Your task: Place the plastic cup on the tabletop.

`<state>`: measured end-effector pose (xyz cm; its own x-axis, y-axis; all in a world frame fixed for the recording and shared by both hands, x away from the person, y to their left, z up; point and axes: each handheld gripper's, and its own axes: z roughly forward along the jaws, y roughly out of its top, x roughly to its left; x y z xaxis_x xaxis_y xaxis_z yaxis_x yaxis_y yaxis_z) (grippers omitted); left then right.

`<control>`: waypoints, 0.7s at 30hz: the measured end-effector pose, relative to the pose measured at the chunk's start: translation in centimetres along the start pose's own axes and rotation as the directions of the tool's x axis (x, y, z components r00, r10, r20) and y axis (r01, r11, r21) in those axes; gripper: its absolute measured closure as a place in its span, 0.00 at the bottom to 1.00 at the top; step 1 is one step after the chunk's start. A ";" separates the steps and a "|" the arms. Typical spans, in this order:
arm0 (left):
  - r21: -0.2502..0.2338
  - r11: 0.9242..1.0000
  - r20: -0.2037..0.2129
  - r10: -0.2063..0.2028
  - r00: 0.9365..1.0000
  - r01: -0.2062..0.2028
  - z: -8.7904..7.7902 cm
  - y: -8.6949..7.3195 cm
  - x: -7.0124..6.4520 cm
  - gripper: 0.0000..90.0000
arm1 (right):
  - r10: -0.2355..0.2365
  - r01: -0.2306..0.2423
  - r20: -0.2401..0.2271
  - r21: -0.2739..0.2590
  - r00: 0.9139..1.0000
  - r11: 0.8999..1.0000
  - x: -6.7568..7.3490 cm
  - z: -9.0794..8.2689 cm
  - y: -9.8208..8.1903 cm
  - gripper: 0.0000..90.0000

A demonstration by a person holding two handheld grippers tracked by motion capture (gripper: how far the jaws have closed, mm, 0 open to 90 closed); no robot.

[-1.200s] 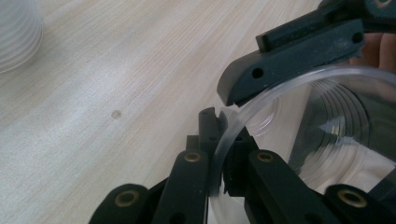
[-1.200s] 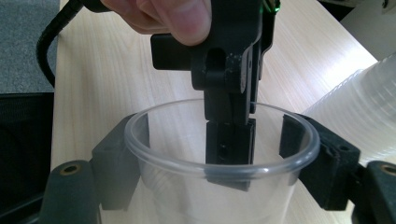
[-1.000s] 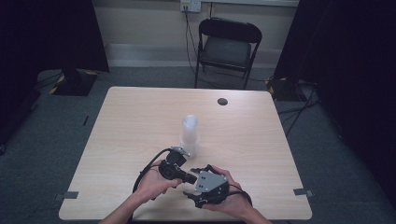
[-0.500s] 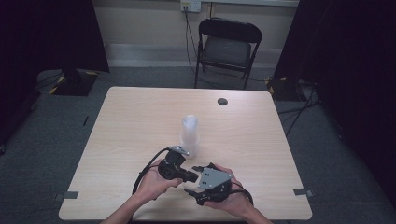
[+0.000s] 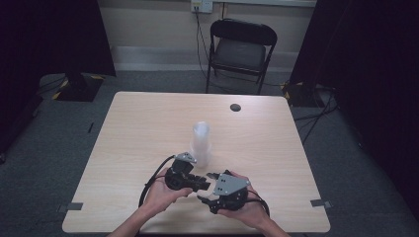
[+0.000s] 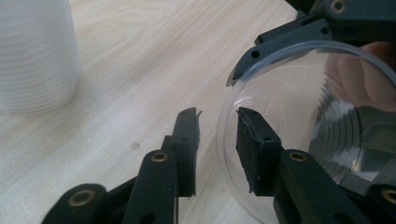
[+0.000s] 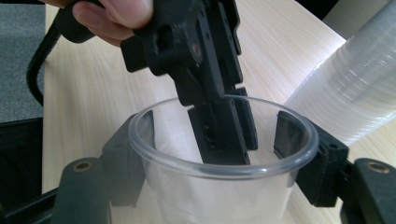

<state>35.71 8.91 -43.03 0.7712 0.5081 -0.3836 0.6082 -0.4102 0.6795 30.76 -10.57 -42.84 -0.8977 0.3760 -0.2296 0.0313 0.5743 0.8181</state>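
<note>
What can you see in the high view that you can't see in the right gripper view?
High view: a black chair behind the table, a small dark disc near the far edge, and both hands together. Right gripper view: the right gripper clamped around a clear cup, with one jaw of the left gripper inside its rim and the other outside, just opening. Both: the wooden table and the stack of clear cups.

One clear cup (image 7: 224, 163), one cup stack (image 5: 201, 143), one chair (image 5: 240, 49)

The high view looks forward and down from afar; both gripper views sit close, sharing the clear cup (image 6: 299, 130) and the surface (image 5: 148, 128).
</note>
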 end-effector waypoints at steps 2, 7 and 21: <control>-0.019 1.000 -0.019 0.010 1.000 -0.010 -0.1 0.0 -0.1 0.70 | 0.009 -0.009 0.003 -0.003 1.000 1.000 -0.1 0.0 0.0 0.33; -0.069 0.996 -0.081 0.050 0.995 -0.056 -0.6 -0.3 -0.4 0.56 | 0.030 -0.030 0.013 -0.008 0.999 1.000 -0.5 -0.2 -0.1 0.33; -0.137 0.988 -0.153 0.057 0.987 -0.078 -1.8 -0.9 0.0 0.38 | 0.080 -0.080 0.023 -0.007 0.997 0.997 -1.3 -0.1 -0.6 0.33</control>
<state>34.87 10.65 -42.53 0.7665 0.5941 -0.2441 0.5149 -0.3411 0.7865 31.85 -11.45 -42.96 -0.8820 0.4373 -0.1753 0.0999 0.5373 0.8375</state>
